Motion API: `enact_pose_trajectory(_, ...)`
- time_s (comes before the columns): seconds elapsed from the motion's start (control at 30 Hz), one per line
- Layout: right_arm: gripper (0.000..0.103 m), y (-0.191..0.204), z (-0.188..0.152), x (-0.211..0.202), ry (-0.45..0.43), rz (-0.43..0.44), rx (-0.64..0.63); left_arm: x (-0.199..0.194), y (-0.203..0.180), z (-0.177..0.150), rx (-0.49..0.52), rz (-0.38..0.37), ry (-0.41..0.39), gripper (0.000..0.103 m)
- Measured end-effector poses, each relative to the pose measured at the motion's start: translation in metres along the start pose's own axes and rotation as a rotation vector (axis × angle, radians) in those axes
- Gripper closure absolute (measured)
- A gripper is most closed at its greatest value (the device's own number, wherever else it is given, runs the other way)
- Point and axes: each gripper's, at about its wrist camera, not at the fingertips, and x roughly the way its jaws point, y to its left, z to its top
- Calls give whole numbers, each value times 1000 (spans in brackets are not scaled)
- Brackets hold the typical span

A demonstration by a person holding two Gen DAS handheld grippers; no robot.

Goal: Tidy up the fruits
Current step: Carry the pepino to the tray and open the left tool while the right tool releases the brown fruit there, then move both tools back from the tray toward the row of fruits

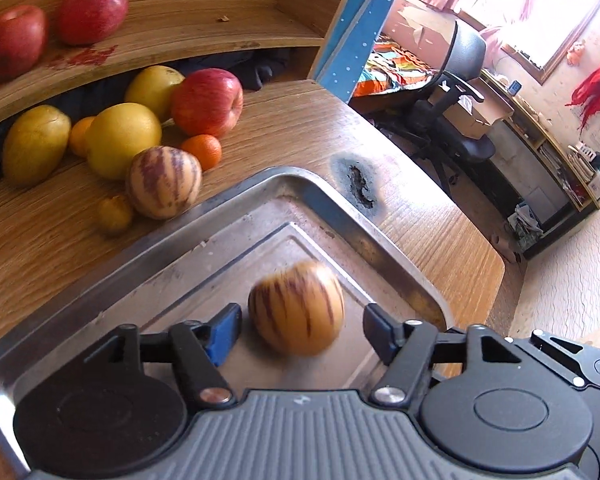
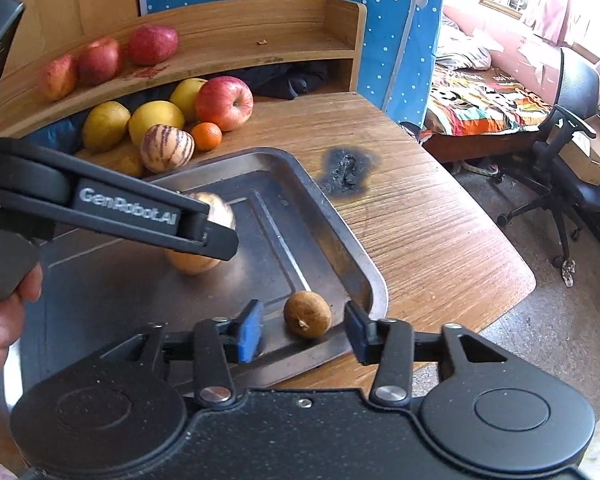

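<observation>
A striped yellow melon (image 1: 296,308) lies blurred on the metal tray (image 1: 220,248), between the blue pads of my left gripper (image 1: 300,332), which is open with a gap on each side. From the right wrist view the same melon (image 2: 194,264) is half hidden under the left gripper (image 2: 220,236). A small brown round fruit (image 2: 307,314) sits near the tray's (image 2: 268,264) front right corner, between the fingers of my open right gripper (image 2: 305,330), touching neither.
Beyond the tray lie another striped melon (image 2: 167,148), yellow fruits (image 2: 156,122), a red apple (image 2: 224,103) and an orange (image 2: 207,135). Red apples (image 2: 153,45) rest on the wooden shelf (image 2: 260,36). A burn mark (image 2: 346,174) scars the desk. An office chair (image 2: 572,152) stands right.
</observation>
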Motion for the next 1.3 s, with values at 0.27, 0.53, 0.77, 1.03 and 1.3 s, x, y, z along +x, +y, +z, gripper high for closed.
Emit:
enact_pose_trajectory(0.27, 5, -4, -13, -31, -40, 105, 15, -47, 14, -34, -62, 77, -26, 11)
enact_pose_trajectory(0.53, 1, 12, -31, -47, 13, 268, -114, -98, 22, -78, -106, 246, 31, 1)
enact_pose_trajectory(0.77, 1, 31, -42, -62, -17, 400, -227, -126, 30, -115, -246, 355, 50, 1)
enact_pose_trajectory(1.03, 1, 46, -59, -68, -9, 507, -229, -138, 53, -146, -443, 473, 153, 1)
enact_pose_trajectory(1.3, 1, 47, -52, -64, -48, 506, -172, -150, 72, -132, -488, 537, 150, 1)
